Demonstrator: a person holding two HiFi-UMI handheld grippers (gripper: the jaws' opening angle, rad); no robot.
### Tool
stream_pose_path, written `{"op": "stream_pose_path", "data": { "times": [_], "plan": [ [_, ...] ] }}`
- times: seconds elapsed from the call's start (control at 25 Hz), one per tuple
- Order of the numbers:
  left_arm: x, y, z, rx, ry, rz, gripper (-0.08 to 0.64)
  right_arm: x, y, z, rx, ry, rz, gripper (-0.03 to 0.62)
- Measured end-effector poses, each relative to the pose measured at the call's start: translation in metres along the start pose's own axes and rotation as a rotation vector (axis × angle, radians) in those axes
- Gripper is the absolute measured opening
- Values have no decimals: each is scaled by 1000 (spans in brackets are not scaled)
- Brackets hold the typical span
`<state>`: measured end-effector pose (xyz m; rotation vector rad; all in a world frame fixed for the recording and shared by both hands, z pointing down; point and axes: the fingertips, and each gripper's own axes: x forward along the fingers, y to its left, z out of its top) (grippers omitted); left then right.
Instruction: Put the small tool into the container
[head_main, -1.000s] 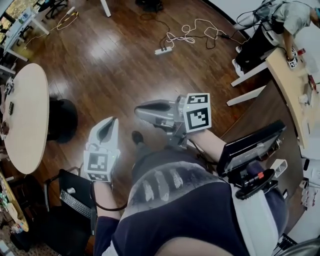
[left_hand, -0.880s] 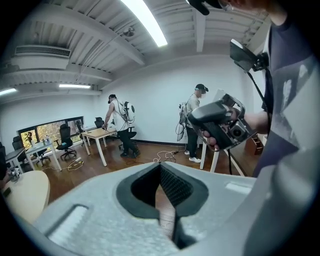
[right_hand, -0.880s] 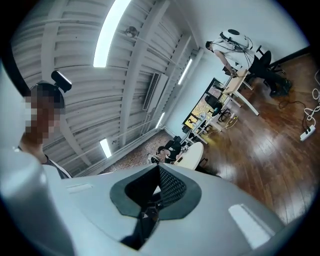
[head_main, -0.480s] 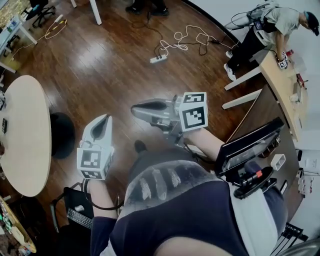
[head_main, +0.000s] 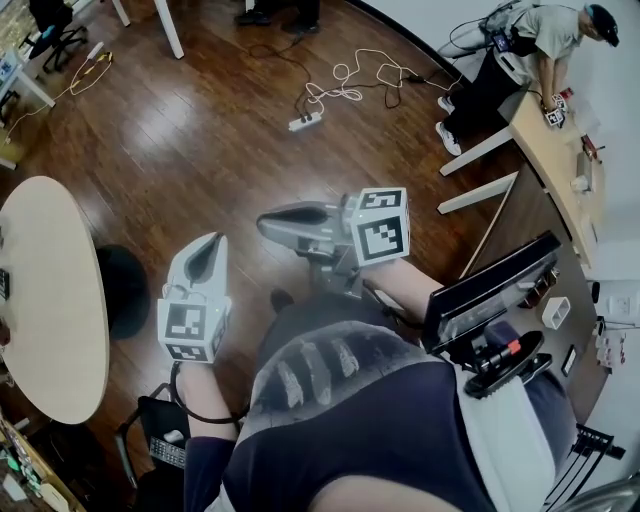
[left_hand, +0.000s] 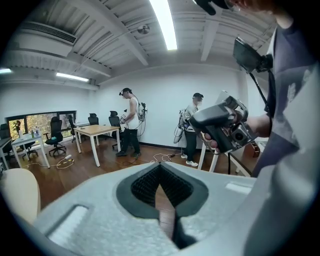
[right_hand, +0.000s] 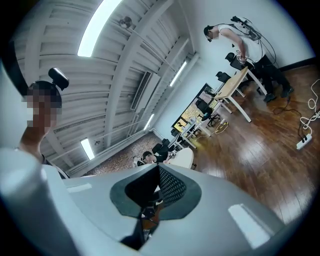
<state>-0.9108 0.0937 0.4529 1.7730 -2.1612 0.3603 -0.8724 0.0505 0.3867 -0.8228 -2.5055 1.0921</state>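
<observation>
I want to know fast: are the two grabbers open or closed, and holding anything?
Left grey gripper: closed, empty.
Right grey gripper: closed, empty.

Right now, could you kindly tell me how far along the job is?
Done: nothing that shows; no small tool or container appears in any view. In hand: nothing; the grey left gripper and grey right gripper are both shut and empty, held above the dark wooden floor. Left: the whole job, from finding the tool to placing it in the container.
</observation>
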Motion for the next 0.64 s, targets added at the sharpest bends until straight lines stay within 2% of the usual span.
{"op": "stream_pose_path", "data": {
  "times": [0.24, 0.4, 0.64],
  "plan": [
    [27, 27, 11, -2, 41, 24, 3, 15, -31, 33, 33, 3, 59, 2],
    [53, 28, 25, 7, 82, 53, 3, 5, -56, 57, 88, -11, 107, 2],
    [120, 13, 71, 89, 127, 56, 3, -35, -96, 102, 142, -8, 134, 2]
  ]
}}
